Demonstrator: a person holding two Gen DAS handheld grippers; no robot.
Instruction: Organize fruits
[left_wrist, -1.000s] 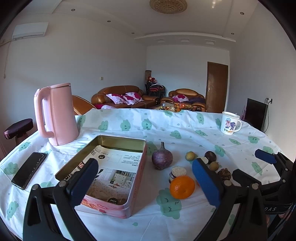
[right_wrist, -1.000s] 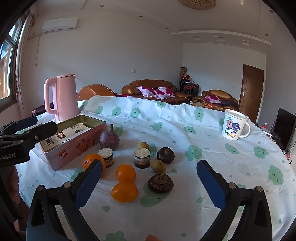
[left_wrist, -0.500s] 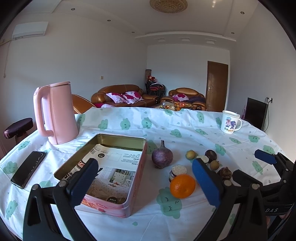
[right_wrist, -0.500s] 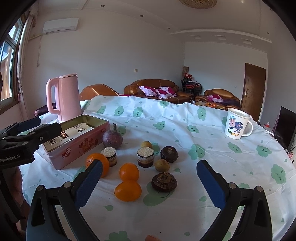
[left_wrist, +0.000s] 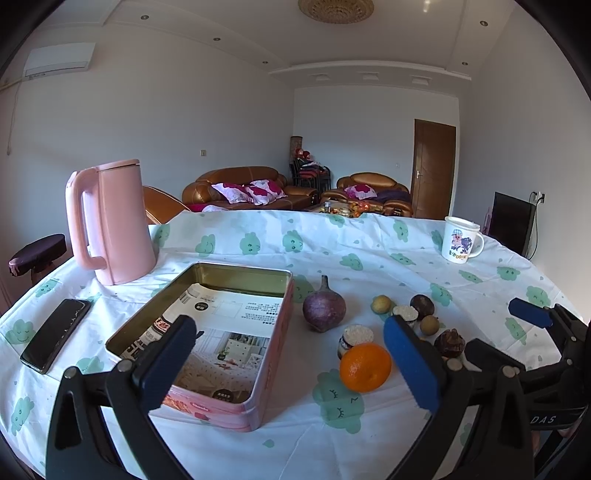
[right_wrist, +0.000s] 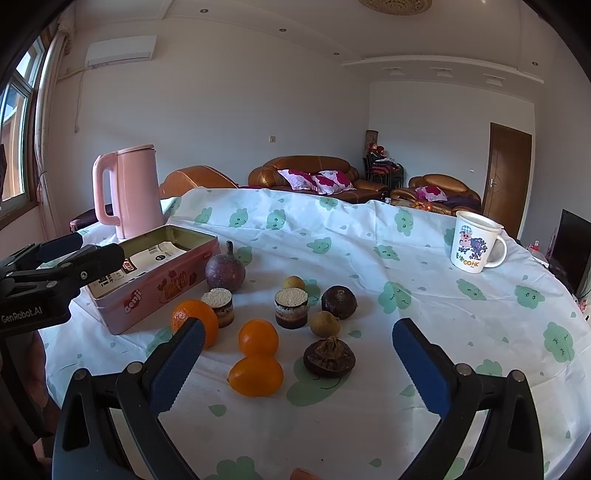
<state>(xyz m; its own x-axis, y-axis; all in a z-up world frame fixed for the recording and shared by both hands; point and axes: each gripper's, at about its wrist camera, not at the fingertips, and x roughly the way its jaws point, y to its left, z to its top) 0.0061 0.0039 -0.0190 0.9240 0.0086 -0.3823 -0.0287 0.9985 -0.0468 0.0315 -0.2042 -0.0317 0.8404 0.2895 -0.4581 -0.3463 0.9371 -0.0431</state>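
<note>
Both fingers (left_wrist: 175, 363) (right_wrist: 421, 363) gape empty; only right view shows two more oranges (right_wrist: 258, 337).

- The right gripper (right_wrist: 297, 369) is wide open, with nothing between its blue fingers (right_wrist: 177, 369).
- Between the fingers lie two oranges (right_wrist: 255, 374) and a brown wrinkled fruit (right_wrist: 329, 356).
- A third orange (right_wrist: 192, 320) sits just behind the left finger.
- Past the fingers are two little cakes (right_wrist: 290, 302).
- The pink tin (right_wrist: 147, 286) is far to the left.
- The left gripper (right_wrist: 55, 258) reaches in beside the tin.
</note>
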